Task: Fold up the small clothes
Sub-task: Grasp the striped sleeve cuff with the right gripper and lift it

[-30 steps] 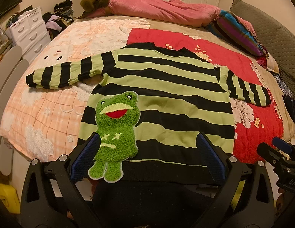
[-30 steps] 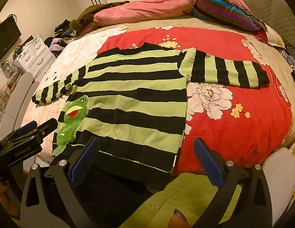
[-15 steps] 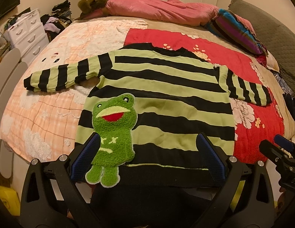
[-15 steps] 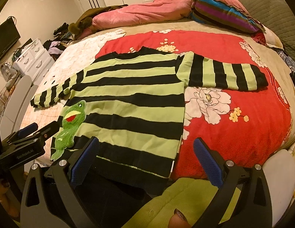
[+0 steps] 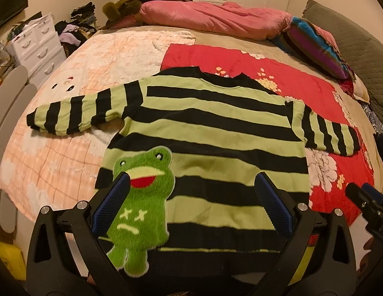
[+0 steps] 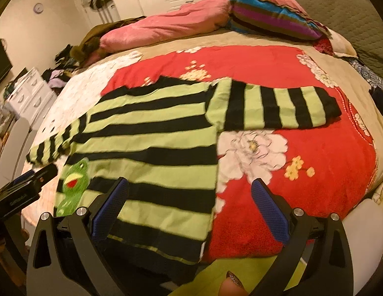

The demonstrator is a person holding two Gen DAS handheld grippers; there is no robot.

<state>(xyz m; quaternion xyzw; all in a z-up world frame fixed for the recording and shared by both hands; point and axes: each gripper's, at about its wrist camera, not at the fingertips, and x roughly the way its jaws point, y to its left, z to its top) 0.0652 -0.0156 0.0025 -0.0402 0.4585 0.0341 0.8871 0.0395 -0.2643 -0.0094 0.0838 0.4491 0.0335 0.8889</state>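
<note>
A small green-and-black striped sweater [image 5: 211, 133] with a fuzzy green frog patch [image 5: 139, 204] lies flat on the bed, both sleeves spread out. It also shows in the right wrist view [image 6: 154, 148]. My left gripper [image 5: 191, 204] is open and empty above the sweater's lower hem, its fingers either side of the body. My right gripper [image 6: 189, 209] is open and empty above the sweater's lower right corner. Its right sleeve [image 6: 277, 106] lies on the red blanket [image 6: 315, 172].
A pink quilt [image 5: 211, 22] and a striped pillow [image 5: 315, 46] lie at the far end of the bed. A peach blanket [image 5: 68, 128] covers the bed's left half. White drawers [image 5: 36, 46] stand at the left. The bed's near edge runs just under both grippers.
Both grippers have moved forward over the sweater's lower part. The sweater has not moved. Both grippers stay open.
</note>
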